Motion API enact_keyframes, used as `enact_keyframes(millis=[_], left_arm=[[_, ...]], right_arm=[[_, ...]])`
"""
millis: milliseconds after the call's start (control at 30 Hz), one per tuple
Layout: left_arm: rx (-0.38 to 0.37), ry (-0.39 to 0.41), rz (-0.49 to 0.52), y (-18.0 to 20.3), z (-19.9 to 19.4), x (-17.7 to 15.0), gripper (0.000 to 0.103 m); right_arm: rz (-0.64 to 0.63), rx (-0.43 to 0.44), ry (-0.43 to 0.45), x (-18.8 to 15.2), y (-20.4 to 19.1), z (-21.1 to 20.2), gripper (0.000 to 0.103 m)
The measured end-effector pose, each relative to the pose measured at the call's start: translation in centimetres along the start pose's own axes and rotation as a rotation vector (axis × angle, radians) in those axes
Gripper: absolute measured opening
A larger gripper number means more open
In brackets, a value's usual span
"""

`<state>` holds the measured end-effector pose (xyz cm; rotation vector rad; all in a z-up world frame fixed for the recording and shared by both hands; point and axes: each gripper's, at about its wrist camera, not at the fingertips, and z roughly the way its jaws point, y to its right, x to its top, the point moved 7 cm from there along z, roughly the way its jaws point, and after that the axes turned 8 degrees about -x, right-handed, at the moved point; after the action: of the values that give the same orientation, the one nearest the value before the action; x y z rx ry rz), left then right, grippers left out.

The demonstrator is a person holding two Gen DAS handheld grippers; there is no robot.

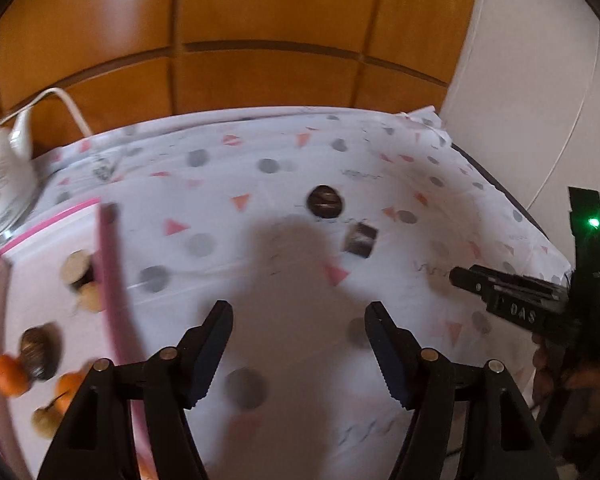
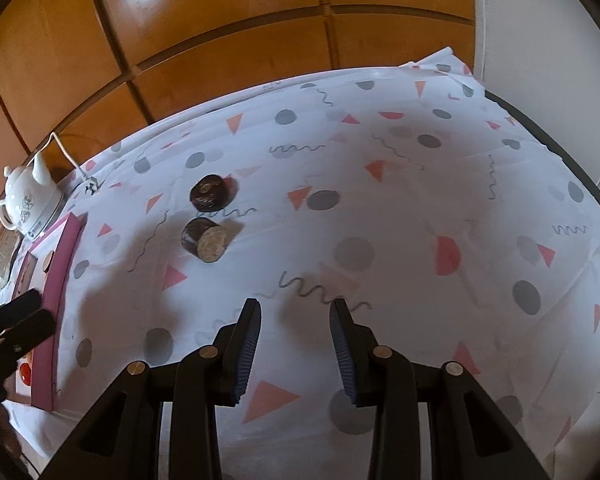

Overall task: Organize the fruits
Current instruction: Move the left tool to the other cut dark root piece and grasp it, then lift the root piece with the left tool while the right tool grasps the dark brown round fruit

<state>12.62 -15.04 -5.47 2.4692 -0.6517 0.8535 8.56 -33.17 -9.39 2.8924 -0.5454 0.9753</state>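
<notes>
Two dark brown round fruit pieces lie on the patterned tablecloth: one farther, one nearer, on its side with a pale cut face. A pink-rimmed white tray at the left holds oranges, a brown piece and pale pieces. My left gripper is open and empty above the cloth, right of the tray. My right gripper is open and empty, well short of the two pieces; it also shows in the left wrist view.
A white ceramic kettle with its white cord stands at the far left behind the tray. Wooden panels rise behind the table. A white wall is at the right. The table's dark edge runs along the right side.
</notes>
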Motion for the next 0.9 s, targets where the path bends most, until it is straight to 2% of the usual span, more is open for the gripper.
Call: enact_keyframes(millis=[133,433,600,667,767,900], left_arm=[[-0.051,-0.037,0.039,2.4,3.4,1.5,0.068],[-0.051,-0.111,0.063,3.7,9.4,3.5,0.064],[-0.021,-0.147,0.063,3.6,12.5,3.9,0.050],[-0.024,-0.161,0.069,3.8,13.6,3.8,0.028],[-0.032,-0.137,0.059,3.7,13.9,3.8,0.026],[-0.020,-0.094,0.048,3.1,11.5,2.8,0.026]], right_arm=[[0.018,-0.008,-0.002,0.0,1.1,0.0,0.036],[0.050,-0.007,0.002,0.2,3.1,-0.1,0.036],[0.063,-0.004,-0.001,0.2,3.6,0.0,0.036],[0.061,-0.003,-0.007,0.1,3.6,0.1,0.036],[0.058,-0.007,-0.015,0.1,3.7,0.3,0.036],[0.052,0.000,-0.016,0.1,3.5,0.7,0.036]])
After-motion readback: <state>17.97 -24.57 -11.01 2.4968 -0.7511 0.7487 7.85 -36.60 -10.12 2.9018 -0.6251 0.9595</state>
